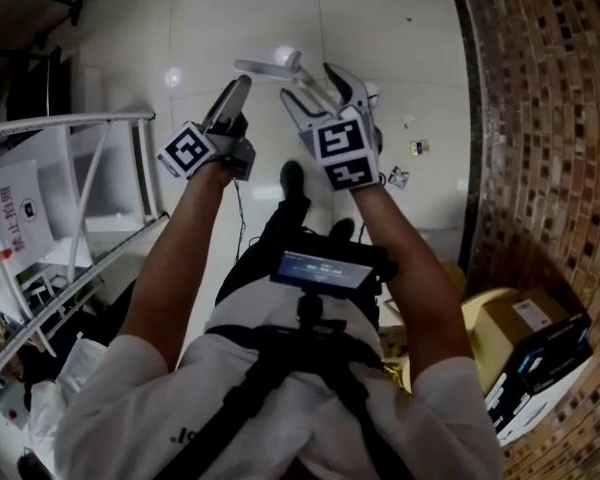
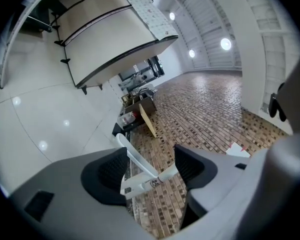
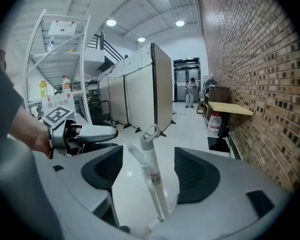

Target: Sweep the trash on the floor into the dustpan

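Two white long handles (image 1: 268, 67) stand side by side in front of me; their lower ends are hidden, so I cannot tell broom from dustpan. My left gripper (image 1: 232, 96) is open just left of them. In the left gripper view the crossed handles (image 2: 140, 166) lie between the wide jaws of the left gripper (image 2: 150, 164), untouched by the pads. My right gripper (image 1: 325, 88) is open around them; in its own view the loop-topped handle (image 3: 152, 169) rises between the jaws of the right gripper (image 3: 149, 166) with gaps on both sides. Small trash scraps (image 1: 418, 148) (image 1: 398, 177) lie on the tile floor.
A brick wall (image 1: 550, 118) runs along the right, with a cardboard box (image 1: 525, 313) and a black box (image 1: 545, 353) at its foot. A white metal rack (image 1: 80, 168) with a sign (image 1: 15, 213) stands at the left. Partition panels (image 3: 150, 84) and a small table (image 3: 230, 108) stand farther off.
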Available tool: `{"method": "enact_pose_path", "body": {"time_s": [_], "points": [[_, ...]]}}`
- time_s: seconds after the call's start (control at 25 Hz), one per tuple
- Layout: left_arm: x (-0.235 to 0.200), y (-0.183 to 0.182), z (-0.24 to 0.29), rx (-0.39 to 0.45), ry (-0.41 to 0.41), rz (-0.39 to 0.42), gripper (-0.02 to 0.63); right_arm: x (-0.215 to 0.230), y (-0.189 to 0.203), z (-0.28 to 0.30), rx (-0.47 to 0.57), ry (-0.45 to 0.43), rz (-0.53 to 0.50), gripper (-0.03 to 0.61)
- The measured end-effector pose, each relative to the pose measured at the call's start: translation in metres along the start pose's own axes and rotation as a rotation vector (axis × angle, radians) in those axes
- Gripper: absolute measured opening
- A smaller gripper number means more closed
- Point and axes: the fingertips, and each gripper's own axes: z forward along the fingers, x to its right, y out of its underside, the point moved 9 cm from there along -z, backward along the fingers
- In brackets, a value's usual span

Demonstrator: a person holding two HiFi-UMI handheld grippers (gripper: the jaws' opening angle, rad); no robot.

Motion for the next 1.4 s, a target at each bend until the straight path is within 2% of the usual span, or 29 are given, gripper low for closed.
{"method": "enact_pose_path", "body": {"time_s": [0.2, 0.36, 0.68, 0.8, 1.0, 1.16, 1.4], "points": [[-0.007, 0.007, 0.017, -0.064, 0.015, -0.065, 0.314, -0.007, -0.005, 0.046, -0.013, 0.055, -0.002, 0.314], [-0.016, 0.008, 0.026, -0.045, 0.01, -0.11, 0.314, -0.003, -0.003, 0.063, -0.018, 0.098, 0.004, 0.314], [-0.021, 0.001, 0.046, -0.067, 0.086, -0.138, 0.316, 0.0, 0.002, 0.082, -0.039, 0.142, 0.014, 0.309], [-0.022, 0.002, 0.055, -0.082, 0.099, -0.158, 0.316, 0.008, 0.0, 0.076, -0.018, 0.167, 0.015, 0.186], [-0.022, 0.01, 0.059, -0.12, 0.131, -0.186, 0.316, 0.014, 0.002, 0.062, -0.037, 0.206, -0.061, 0.051], [-0.024, 0.01, 0.072, -0.141, 0.148, -0.168, 0.316, 0.025, 0.004, 0.045, -0.052, 0.233, -0.093, 0.041], [-0.018, 0.015, 0.093, -0.184, 0.19, -0.176, 0.316, 0.06, 0.02, -0.003, -0.044, 0.317, 0.025, 0.041]]}}
